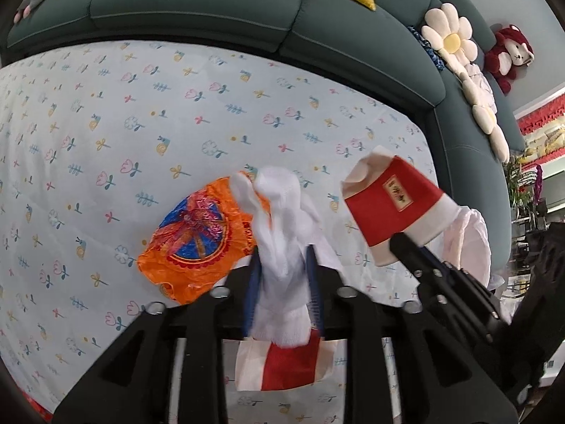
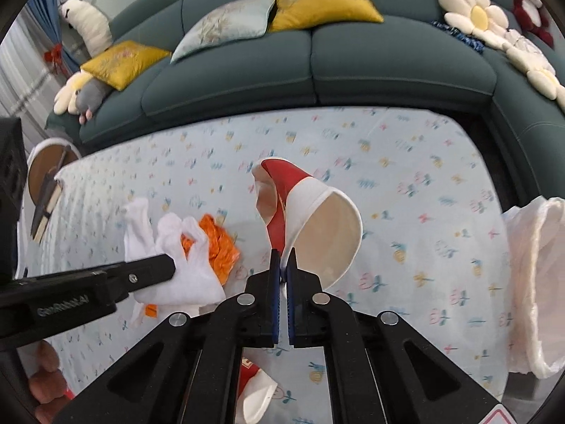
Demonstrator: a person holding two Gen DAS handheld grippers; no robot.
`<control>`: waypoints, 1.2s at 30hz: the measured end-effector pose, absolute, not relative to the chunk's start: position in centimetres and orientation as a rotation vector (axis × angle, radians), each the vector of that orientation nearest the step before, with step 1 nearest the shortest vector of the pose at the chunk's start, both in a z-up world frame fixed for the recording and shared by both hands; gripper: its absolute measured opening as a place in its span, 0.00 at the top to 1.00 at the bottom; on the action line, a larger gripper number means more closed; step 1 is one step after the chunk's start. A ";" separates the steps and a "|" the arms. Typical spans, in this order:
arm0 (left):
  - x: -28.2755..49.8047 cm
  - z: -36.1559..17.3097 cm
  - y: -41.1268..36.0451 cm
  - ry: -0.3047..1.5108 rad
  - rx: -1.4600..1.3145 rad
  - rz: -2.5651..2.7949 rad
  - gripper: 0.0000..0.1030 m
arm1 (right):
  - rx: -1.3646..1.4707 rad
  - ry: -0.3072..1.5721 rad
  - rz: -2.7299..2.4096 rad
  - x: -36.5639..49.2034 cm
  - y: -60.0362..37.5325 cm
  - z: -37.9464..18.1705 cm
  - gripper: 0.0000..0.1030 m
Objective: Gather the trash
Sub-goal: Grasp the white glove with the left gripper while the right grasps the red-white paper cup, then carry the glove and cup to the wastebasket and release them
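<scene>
My left gripper [image 1: 282,265] is shut on a crumpled white tissue [image 1: 282,233] and holds it above the table; it also shows in the right wrist view [image 2: 176,265]. An orange snack wrapper [image 1: 197,240] lies on the flowered tablecloth just left of it. My right gripper [image 2: 282,261] is shut on the rim of a crushed red and white paper cup [image 2: 310,212], lifted off the table; the cup shows in the left wrist view [image 1: 392,208]. Another flattened red and white cup [image 1: 282,364] lies below my left gripper, near the front edge.
A thin white plastic bag [image 2: 533,282] hangs open at the table's right edge. A dark green sofa [image 2: 317,56] with yellow cushions wraps the far and right sides. A round wooden stool [image 2: 46,169] stands off the table's left end.
</scene>
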State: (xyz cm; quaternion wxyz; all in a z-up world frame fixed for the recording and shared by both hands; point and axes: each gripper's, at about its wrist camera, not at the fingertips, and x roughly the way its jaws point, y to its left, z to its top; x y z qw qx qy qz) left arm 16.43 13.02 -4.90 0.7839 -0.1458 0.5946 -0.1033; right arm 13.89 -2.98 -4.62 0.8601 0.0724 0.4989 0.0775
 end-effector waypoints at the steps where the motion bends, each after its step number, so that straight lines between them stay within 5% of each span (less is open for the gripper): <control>1: 16.4 -4.8 12.8 1.279 -0.309 -0.224 0.68 | 0.152 1.041 0.158 13.7 -3.3 -4.3 0.97; 15: 17.6 -8.0 9.8 1.355 -0.238 -0.202 0.67 | 0.163 1.037 0.136 13.0 -6.2 -4.1 0.97; 19: 17.9 -8.8 9.2 1.369 -0.218 -0.201 0.91 | 0.150 1.044 0.141 13.0 -6.5 -4.4 0.97; 22: 17.7 -8.0 8.5 1.349 -0.210 -0.225 0.97 | 0.155 1.040 0.136 13.0 -6.9 -4.3 0.97; 36: 16.4 -4.2 4.3 1.268 -0.148 -0.271 0.97 | 0.231 0.969 0.052 11.3 -12.8 -2.0 0.97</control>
